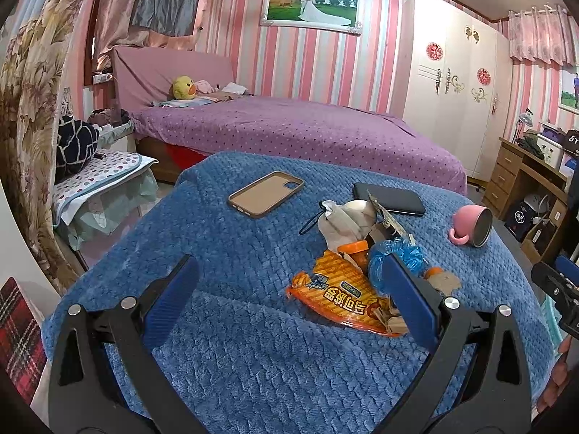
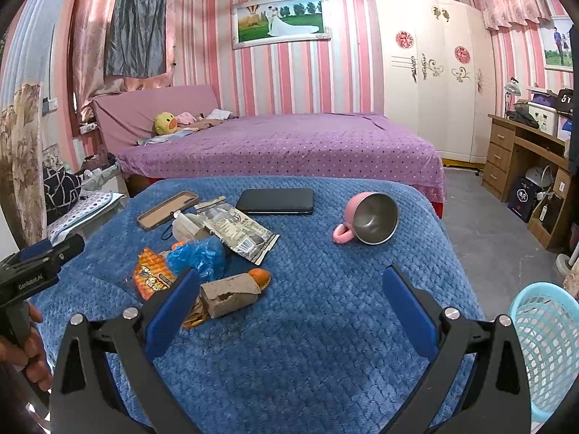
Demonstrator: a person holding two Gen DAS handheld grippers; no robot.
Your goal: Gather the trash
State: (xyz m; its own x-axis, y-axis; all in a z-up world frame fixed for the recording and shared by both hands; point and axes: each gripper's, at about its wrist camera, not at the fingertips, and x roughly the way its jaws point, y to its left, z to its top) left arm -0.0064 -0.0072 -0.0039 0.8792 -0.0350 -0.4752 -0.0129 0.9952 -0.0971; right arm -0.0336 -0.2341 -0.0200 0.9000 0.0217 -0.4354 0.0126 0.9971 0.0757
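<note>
A heap of trash lies on the blue blanket (image 1: pixel 224 354): an orange snack wrapper (image 1: pixel 340 296), a crumpled blue plastic bag (image 1: pixel 398 253), a silver foil packet (image 2: pixel 239 231), a brown cardboard tube (image 2: pixel 231 294) and an orange bottle (image 1: pixel 356 247). My left gripper (image 1: pixel 289 282) is open above the blanket, its right finger over the wrapper and blue bag. My right gripper (image 2: pixel 293 289) is open too, with its left finger beside the cardboard tube. Nothing is held. A light blue basket (image 2: pixel 546 343) stands at the blanket's right edge.
A brown phone case (image 1: pixel 266 193), a black phone (image 1: pixel 391 199) and a pink mug (image 2: pixel 369 222) on its side lie on the blanket beyond the trash. A purple bed (image 2: pixel 289 144) stands behind, a wooden desk (image 2: pixel 521 159) to the right, a stool with cloths (image 1: pixel 101 177) to the left.
</note>
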